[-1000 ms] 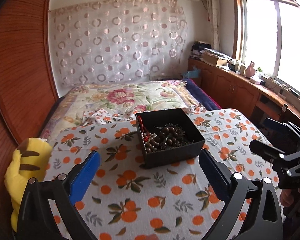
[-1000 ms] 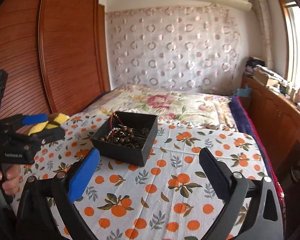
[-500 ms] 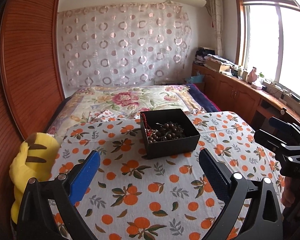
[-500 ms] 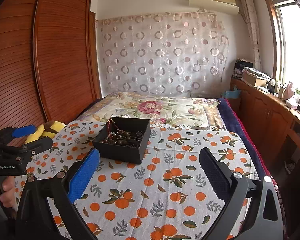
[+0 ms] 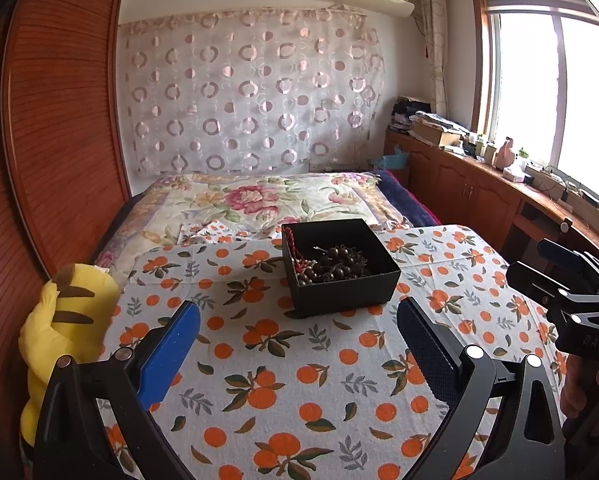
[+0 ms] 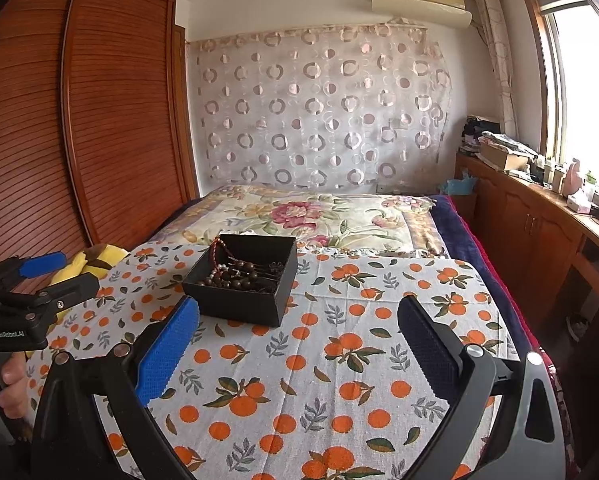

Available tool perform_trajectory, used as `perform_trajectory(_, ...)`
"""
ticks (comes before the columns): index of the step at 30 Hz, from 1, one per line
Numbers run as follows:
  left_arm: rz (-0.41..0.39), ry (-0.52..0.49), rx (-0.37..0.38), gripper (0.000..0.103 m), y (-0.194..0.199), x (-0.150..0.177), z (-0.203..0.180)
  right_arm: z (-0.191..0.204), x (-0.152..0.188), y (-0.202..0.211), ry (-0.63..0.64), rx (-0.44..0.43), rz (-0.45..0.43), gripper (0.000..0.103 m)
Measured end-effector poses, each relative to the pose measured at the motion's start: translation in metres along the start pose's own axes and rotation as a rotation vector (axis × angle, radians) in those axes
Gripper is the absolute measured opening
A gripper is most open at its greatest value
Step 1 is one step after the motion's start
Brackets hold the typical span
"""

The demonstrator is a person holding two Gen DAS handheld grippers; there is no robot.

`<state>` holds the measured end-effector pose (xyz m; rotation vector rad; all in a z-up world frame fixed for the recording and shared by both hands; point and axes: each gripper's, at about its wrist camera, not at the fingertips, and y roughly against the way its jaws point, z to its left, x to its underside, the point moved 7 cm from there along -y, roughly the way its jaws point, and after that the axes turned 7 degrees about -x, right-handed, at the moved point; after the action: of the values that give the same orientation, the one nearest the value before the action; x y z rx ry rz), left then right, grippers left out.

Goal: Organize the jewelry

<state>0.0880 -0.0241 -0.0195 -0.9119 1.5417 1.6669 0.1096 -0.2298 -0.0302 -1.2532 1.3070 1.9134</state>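
A black box (image 5: 339,268) is seen on the orange-print cloth of the table (image 5: 283,380), near its far edge, with the bed (image 5: 259,200) just behind. Dark bead strings (image 5: 331,266) are heaped inside the box, and a red strand is draped over its left wall. The jewelry appears gathered in one container, probably so it can be drawn out piece by piece; sorting is judged not yet begun. The left tool (image 5: 297,344) is held wide open above the cloth, short of the box, with nothing between its pads and nothing touched. The right tool (image 6: 297,344) is likewise spread wide and empty, apart from the box. A yellow plush toy (image 5: 59,320) lies at the table's left edge.
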Motion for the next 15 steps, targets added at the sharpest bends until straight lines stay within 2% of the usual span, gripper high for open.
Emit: perform_trajectory(15, -0.007, 0.000, -0.006, 0.095, 0.0042, -0.0013, 0.0013, -0.0033, -0.0015, 0.0015, -0.001, 0.005, -0.003, 0.100)
